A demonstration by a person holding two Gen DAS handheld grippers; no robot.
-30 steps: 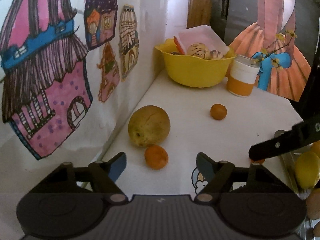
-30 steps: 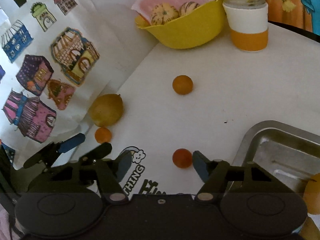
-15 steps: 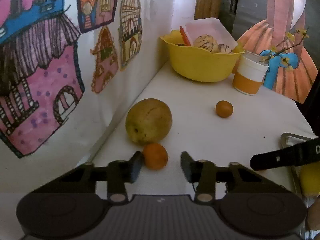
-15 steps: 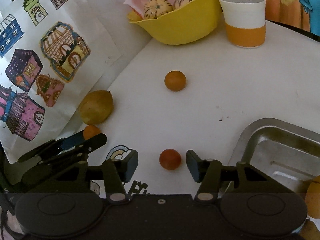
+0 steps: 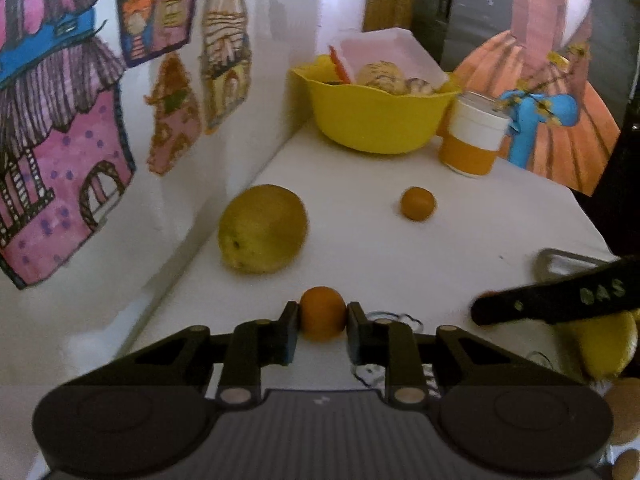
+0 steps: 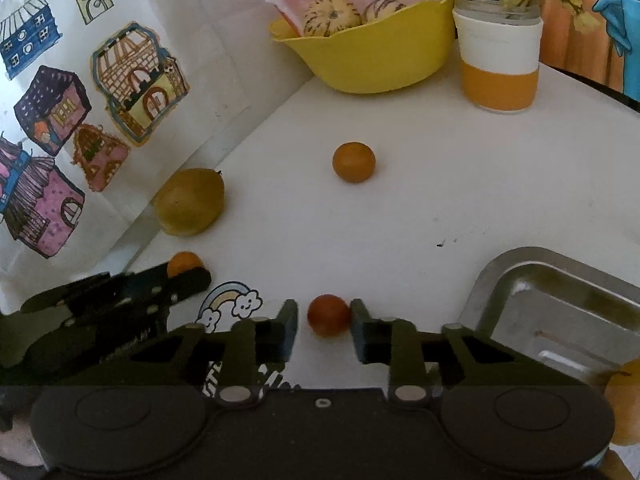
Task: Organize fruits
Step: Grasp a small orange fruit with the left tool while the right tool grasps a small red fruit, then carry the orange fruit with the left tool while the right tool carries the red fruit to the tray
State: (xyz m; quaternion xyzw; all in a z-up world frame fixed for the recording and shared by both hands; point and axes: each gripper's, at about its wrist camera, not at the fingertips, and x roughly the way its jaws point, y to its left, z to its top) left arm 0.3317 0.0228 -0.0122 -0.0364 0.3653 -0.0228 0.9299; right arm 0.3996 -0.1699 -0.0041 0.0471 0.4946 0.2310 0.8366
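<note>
So the small round orange fruit is pinched between the two fingers of my left hand-held gripper, both pads touching it, down low on the white counter close to the wall. My right hand-held gripper is narrowed around a darker, reddish-orange little round fruit: the right finger looks like it's touching, there's a sliver of gap on the left, so it's not clamped on it. That fruit sits on the counter just beside a rainbow-and-cloud sticker.

Right behind my left fruit is a big yellow-green pear-shaped fruit, near the wall. A third small orange fruit sits by itself further out in the middle of the counter.

Off to the right is a shiny metal tray, with a yellow fruit showing at the edge in the left view. At the back there's a yellow plastic bowl holding a couple of striped round fruits and a pink container, and next to it a white-and-orange cup with a sprig of yellow flowers. The wall has hand-drawn colourful house pictures stuck on it.
</note>
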